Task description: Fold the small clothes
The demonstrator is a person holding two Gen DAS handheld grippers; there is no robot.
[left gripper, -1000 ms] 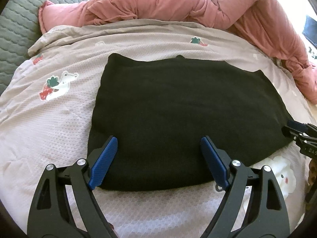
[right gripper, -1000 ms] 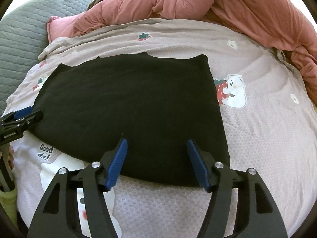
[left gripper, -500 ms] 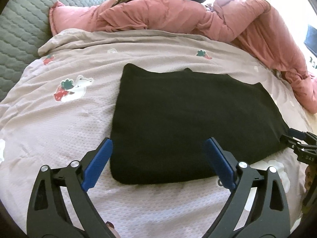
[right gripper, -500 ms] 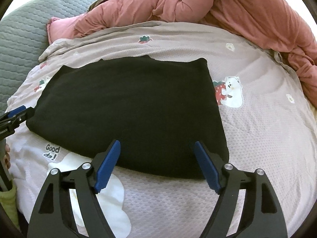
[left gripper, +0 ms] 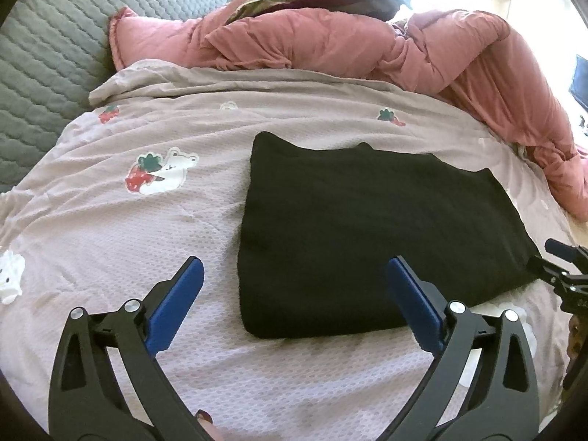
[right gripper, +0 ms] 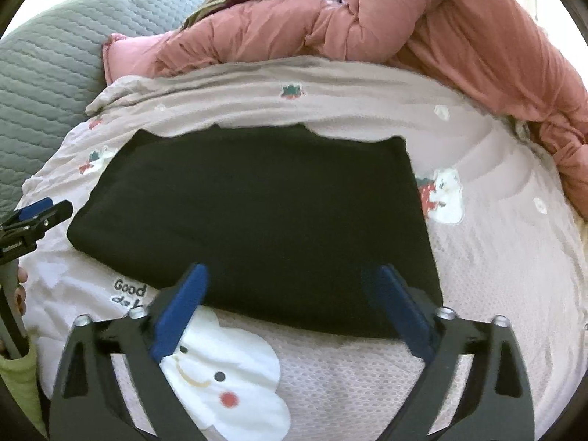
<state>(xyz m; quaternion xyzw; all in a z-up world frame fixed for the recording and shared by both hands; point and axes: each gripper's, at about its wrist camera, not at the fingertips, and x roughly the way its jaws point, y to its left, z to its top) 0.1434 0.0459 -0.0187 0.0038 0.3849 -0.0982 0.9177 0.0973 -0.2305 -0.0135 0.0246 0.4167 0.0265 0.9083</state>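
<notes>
1. Left wrist view, from the left: grey quilted cushion [left gripper: 44,55] at the far left edge, then the pale printed bedsheet [left gripper: 110,228] with a bear-and-strawberry print; this stretch of sheet is bare.
2. No container appears in either view.
3. Left gripper [left gripper: 296,305]: jaws wide apart and just been opening; nothing is between the blue pads [left gripper: 176,308]. The left pad stands over bare sheet, the right pad over the near edge of the black garment [left gripper: 367,235].
4. Black garment: folded flat on the sheet, right of centre in this view, its near-left corner rounded. Long axis runs left to right across the bed; two small points stand up along the far edge.
5. Pink duvet [left gripper: 330,47] is bunched along the far side and down the right, apart from the garment's far edge.
6. Right wrist view, from the left: the other gripper's tip shows at the left edge, beside the garment's left end.
7. Right gripper [right gripper: 290,308]: jaws spread wide and just been opening, gripping nothing; both pads hang over the garment's near edge.
8. Cloud-face print [right gripper: 224,378] lies on the sheet just below the near edge. Bare sheet extends to the right of the garment up to the duvet.
</notes>
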